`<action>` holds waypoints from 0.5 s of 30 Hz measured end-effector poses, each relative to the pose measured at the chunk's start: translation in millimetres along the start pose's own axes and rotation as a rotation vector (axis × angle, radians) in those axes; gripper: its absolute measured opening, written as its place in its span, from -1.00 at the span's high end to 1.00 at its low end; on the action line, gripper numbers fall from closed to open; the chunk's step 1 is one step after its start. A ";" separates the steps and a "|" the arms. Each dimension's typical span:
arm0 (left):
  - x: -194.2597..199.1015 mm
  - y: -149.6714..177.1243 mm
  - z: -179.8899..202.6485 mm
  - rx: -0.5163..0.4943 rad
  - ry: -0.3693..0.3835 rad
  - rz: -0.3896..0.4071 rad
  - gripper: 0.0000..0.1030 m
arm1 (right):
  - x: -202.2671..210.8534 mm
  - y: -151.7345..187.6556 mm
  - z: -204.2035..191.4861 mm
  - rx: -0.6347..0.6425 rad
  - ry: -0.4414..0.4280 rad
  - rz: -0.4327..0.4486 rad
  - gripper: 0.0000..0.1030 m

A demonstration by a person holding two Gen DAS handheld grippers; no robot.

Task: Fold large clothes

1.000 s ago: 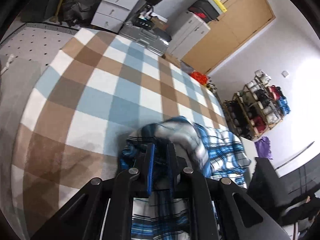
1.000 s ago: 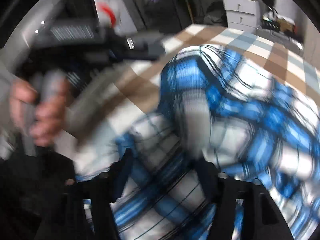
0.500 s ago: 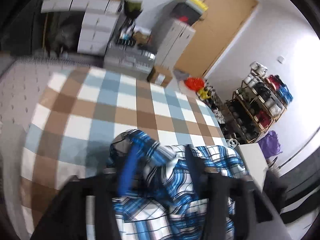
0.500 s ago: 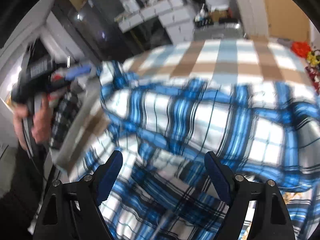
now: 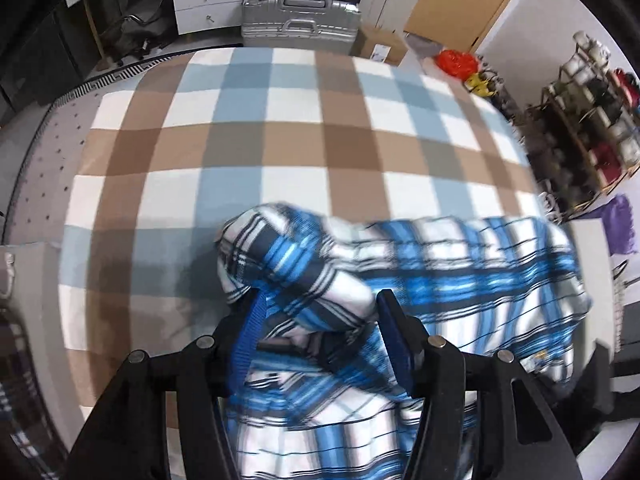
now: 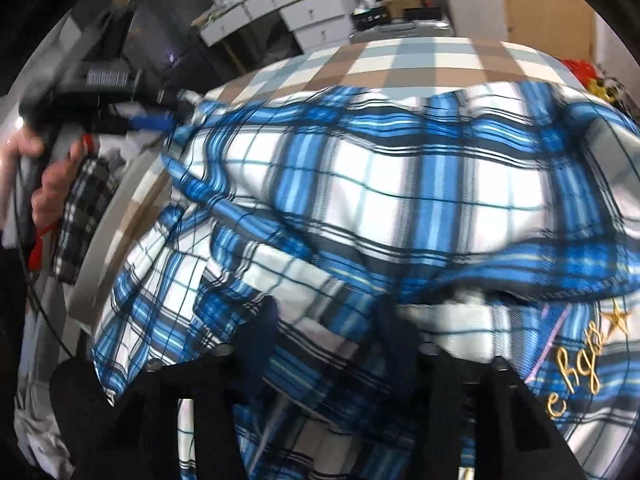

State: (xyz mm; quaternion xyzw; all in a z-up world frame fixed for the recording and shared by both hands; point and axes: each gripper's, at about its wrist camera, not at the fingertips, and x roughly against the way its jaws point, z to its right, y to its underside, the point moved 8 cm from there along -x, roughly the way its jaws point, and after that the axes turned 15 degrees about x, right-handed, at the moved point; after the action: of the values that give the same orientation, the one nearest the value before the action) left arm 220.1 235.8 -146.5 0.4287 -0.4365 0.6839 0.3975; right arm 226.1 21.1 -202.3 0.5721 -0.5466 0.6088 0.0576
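Since a second ago the left gripper (image 5: 318, 322) has let go: its jaws, then pinched tight on a bunch of cloth, now stand about half apart and are opening, with a rolled fold of the blue plaid shirt (image 5: 440, 264) lying loosely between them rather than clamped. Both hands have swung across the bed (image 5: 280, 128), and the shirt, which hung bunched at the left jaws, now lies spread over the near part of the checked blanket. The right gripper (image 6: 326, 328) had its jaws wide; they are now closing over a ridge of plaid fabric. Blur makes it hard to say whether the pads already press on the cloth, though they seem not quite to. In the right wrist view the person's left hand (image 6: 48, 184) holds its tool at the shirt's far-left edge.

This looks like a re-grip between folds: one side released and laid down, the other taking a new hold, so folding seems at an early or middle stage.
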 end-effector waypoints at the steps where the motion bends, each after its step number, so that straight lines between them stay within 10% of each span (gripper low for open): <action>1: -0.2 1.4 -7.1 0.004 -0.027 0.001 0.00 | 1.7 2.5 3.9 -0.023 -0.007 0.011 0.45; 3: 1.6 1.5 -22.8 0.038 -0.045 -0.003 0.00 | 5.1 9.0 14.2 -0.076 -0.034 0.025 0.70; 15: 32.4 -21.0 -13.5 0.154 0.155 0.015 -0.06 | 10.4 12.0 12.3 -0.071 -0.044 0.044 0.62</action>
State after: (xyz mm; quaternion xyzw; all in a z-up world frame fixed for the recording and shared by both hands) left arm 225.9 260.3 -114.2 0.4005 -0.3538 0.7496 0.3906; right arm 222.0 1.6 -204.7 0.5708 -0.5815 0.5774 0.0522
